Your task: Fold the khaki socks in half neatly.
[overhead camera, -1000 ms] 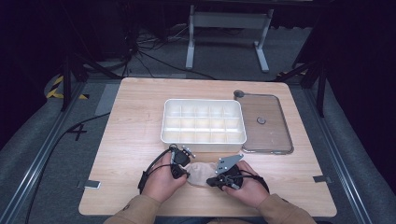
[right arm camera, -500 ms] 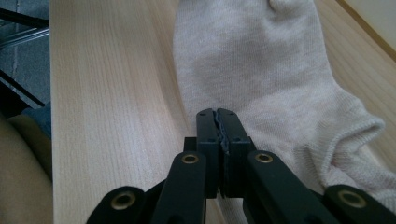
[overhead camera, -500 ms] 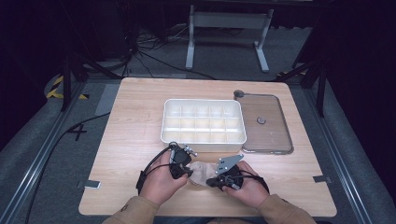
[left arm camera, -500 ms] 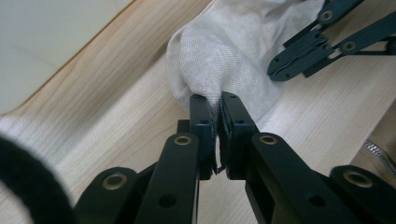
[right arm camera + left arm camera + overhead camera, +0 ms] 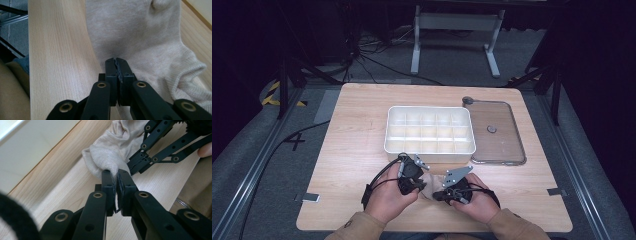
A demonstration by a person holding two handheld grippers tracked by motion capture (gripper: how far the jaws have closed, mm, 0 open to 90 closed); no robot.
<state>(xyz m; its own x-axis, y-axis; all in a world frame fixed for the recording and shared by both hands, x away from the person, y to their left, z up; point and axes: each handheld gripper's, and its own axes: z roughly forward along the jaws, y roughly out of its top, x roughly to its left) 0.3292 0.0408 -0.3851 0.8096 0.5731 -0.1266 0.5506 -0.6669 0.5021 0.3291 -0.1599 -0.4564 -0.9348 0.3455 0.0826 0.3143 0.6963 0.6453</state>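
Left gripper view: left tool (image 5: 116, 173), right tool (image 5: 116, 61) pinch beige sock (image 5: 110, 152)

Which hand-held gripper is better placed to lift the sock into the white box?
Probably the left hand-held gripper: it is shut on the sock and sits nearer the white box.

Two hands working grippers just in front of the white tray.

The white compartment tray (image 5: 430, 131) is sitting mid-table on the wooden table (image 5: 357, 130), with a clear lid (image 5: 497, 132) lying just beside it at its right. Near the tray's front wall, the left gripper (image 5: 412, 172) and right gripper (image 5: 452, 187) are meeting over a small pale cloth (image 5: 428, 181); whether either jaw pair is clamping it is too small to tell from here.
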